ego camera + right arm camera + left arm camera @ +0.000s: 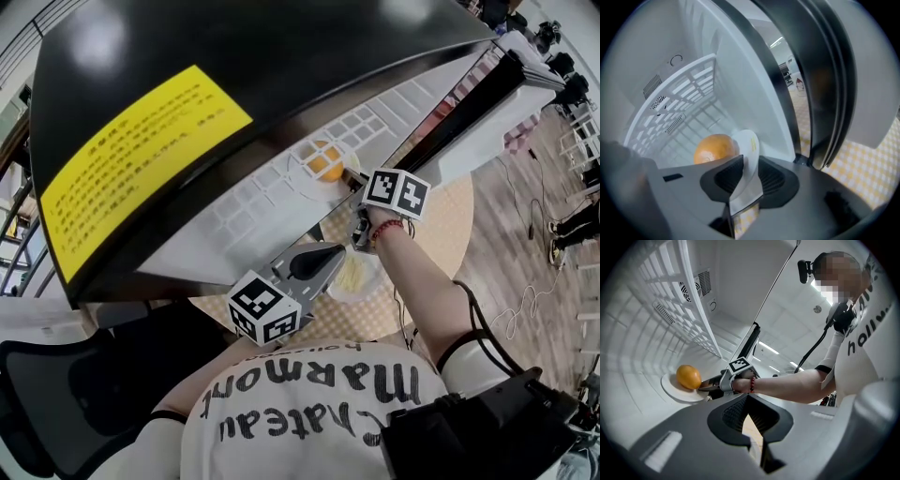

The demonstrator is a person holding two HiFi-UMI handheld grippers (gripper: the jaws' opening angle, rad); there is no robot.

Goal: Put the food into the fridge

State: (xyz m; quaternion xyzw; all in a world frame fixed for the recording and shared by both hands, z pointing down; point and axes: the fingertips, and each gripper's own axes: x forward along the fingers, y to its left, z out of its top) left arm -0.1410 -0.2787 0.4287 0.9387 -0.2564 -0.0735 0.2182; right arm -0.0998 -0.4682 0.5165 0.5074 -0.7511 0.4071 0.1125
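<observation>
An orange (325, 161) (688, 377) (715, 147) lies on a small white plate (302, 178) (675, 391) (750, 143) resting inside the open white fridge. My right gripper (353, 178) (706, 384) (747, 174) reaches in at the plate's near edge. The rim stands between its jaws, which are apart and look loose on it. My left gripper (330, 253) (749, 398) hangs outside the fridge, below the right arm. It is shut with nothing in it.
The fridge has a black top with a yellow label (141, 150), and its door (487, 94) swings out to the right. A white wire shelf (696, 305) (679, 98) sits inside. Another plate of pale food (356, 278) rests on the checked tablecloth (441, 220).
</observation>
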